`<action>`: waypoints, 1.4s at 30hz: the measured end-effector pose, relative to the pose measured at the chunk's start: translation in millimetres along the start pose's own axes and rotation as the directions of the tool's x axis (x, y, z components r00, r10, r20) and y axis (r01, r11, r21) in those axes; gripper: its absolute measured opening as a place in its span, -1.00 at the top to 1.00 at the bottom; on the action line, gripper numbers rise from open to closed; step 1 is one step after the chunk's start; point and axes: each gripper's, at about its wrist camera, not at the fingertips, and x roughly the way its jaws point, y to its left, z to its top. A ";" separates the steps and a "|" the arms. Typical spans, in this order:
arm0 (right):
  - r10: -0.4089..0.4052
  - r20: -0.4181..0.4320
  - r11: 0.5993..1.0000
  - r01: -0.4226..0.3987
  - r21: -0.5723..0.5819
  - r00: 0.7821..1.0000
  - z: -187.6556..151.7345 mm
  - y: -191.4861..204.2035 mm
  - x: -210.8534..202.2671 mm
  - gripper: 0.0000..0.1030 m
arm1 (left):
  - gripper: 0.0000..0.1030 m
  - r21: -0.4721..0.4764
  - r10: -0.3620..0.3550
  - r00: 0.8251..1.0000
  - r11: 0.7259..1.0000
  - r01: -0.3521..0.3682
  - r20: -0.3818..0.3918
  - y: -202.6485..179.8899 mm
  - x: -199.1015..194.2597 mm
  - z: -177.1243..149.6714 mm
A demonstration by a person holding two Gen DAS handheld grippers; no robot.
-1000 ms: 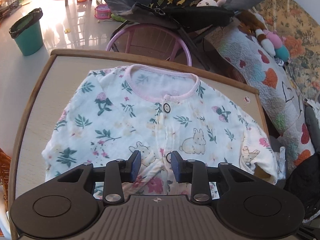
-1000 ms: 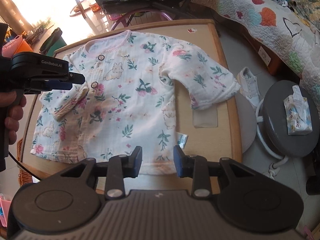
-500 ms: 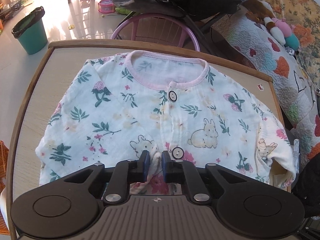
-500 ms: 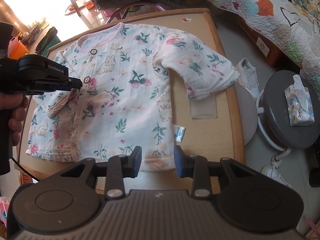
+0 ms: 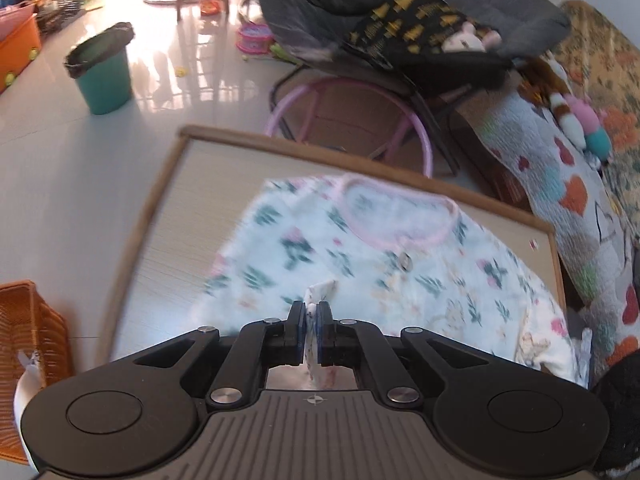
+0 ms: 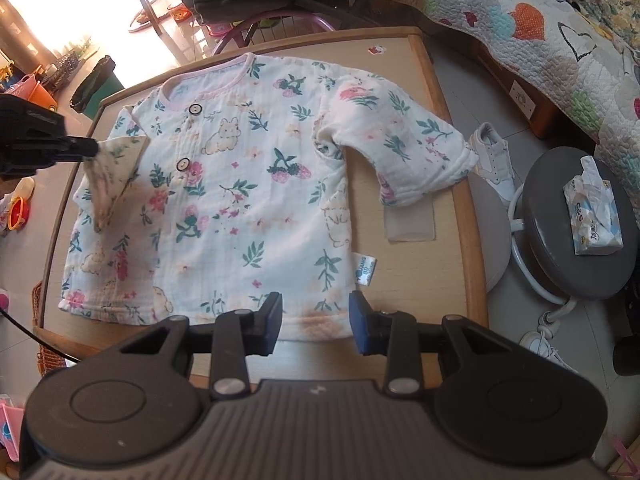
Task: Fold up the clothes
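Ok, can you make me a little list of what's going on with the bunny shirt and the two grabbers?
garment: flowery shirt lying flat, buttons up
surface: wooden table
left gripper: jaws shut on the left sleeve, lifting it over the front
right gripper: jaws opening, nothing between them, above the hem
right sleeve: spread out sideways
nearby: grey stool with tissue pack

Glossy sunlit floor (image 5: 60,152), quilted bed (image 6: 560,40)

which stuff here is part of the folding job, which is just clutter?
In play: floral top; its sleeve pinched in the shut left gripper; right gripper, jaws opening, nothing between them; table.

Clutter: teal bin, tissue pack, shoe, quilt, wicker basket.
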 end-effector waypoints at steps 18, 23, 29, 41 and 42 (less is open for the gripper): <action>0.004 -0.031 0.997 -0.006 -0.078 1.000 6.9 42.6 6.8 0.25 | 0.89 -0.214 0.207 0.976 0.959 -0.187 0.074 133.3 -23.9 25.0; -0.009 -0.046 0.996 0.005 -0.084 0.999 6.1 45.0 12.8 0.25 | 0.81 -0.228 0.225 0.969 0.953 -0.199 0.097 140.8 -18.7 29.9; -0.032 -0.042 0.997 0.029 -0.075 0.999 5.7 34.6 11.0 0.25 | 0.71 -0.284 0.234 0.962 0.941 -0.186 0.144 142.4 -25.6 31.6; -0.128 0.052 0.991 0.125 0.049 0.990 25.7 -49.4 -18.4 0.25 | 0.16 -0.263 -0.006 1.000 0.965 0.007 0.005 88.7 -31.9 -41.9; -0.131 0.066 0.990 0.128 0.060 0.989 30.7 -56.6 -20.5 0.25 | 0.16 -0.256 -0.024 1.000 0.966 0.021 -0.008 81.6 -31.9 -49.7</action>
